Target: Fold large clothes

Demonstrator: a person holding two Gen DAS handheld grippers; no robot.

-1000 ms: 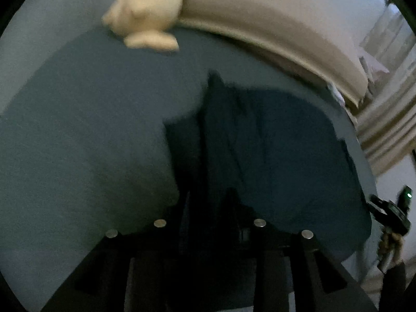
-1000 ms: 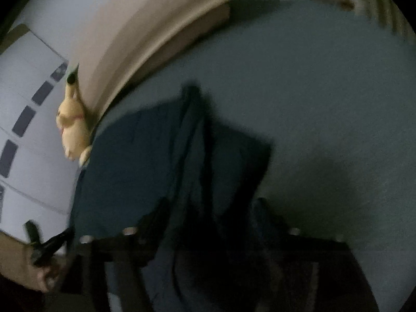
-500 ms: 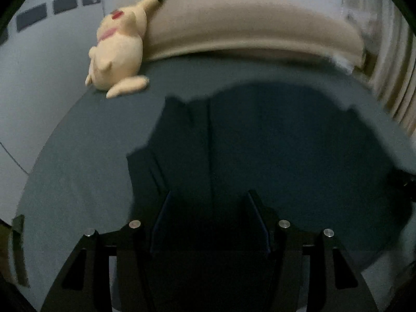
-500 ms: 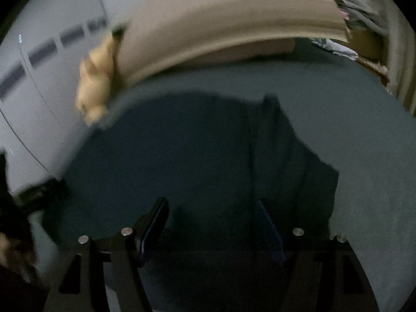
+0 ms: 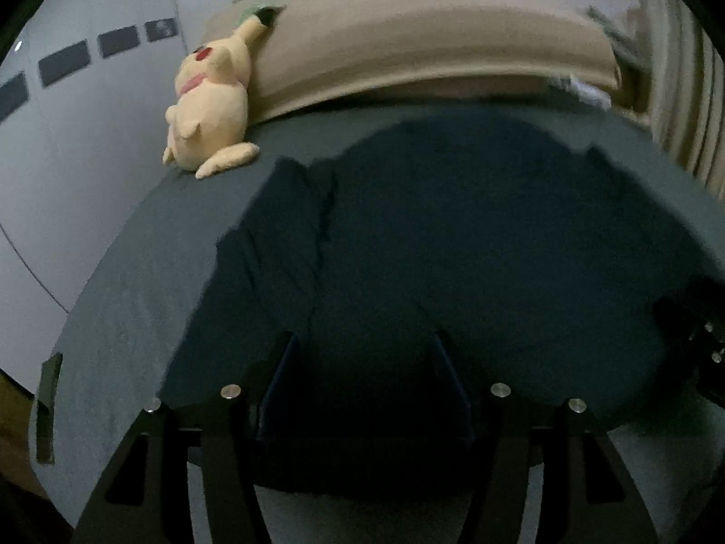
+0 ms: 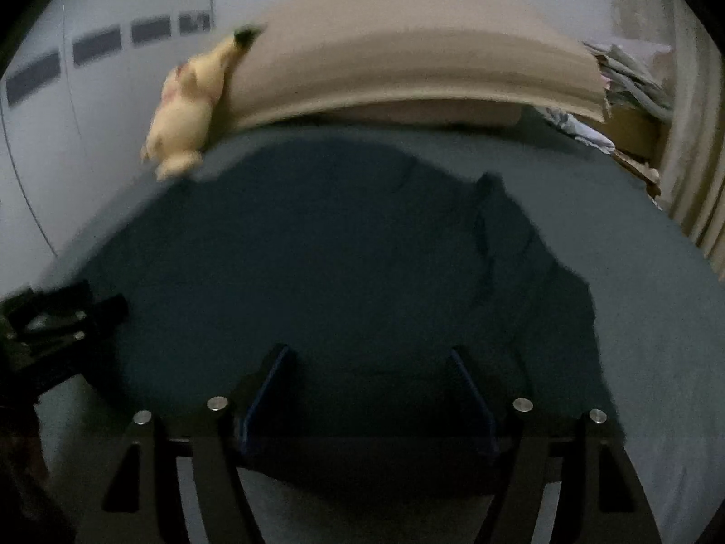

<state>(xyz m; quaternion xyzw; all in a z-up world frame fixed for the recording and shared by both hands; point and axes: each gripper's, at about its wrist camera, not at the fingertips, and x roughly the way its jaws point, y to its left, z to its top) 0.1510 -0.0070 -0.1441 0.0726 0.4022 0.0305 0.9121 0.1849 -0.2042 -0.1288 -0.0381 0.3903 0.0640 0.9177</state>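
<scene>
A large dark navy garment (image 5: 453, 245) lies spread flat on the grey-blue bed (image 5: 136, 281), with a folded sleeve along its left side. It also shows in the right wrist view (image 6: 340, 272), with a sleeve folded at its right. My left gripper (image 5: 364, 344) is open and empty, above the garment's near left edge. My right gripper (image 6: 369, 356) is open and empty, above the near right edge. Each gripper shows at the side of the other's view, the right (image 5: 693, 326) and the left (image 6: 59, 317).
A yellow plush toy (image 5: 210, 104) sits at the bed's far left corner against a beige headboard (image 5: 430, 41). A white wall (image 5: 68, 145) runs along the left. Curtains (image 5: 679, 90) and clutter (image 6: 630, 77) stand at the far right.
Both grippers opened and let go of the garment, which now lies flat on the bed. Both cameras swung to face the headboard.
</scene>
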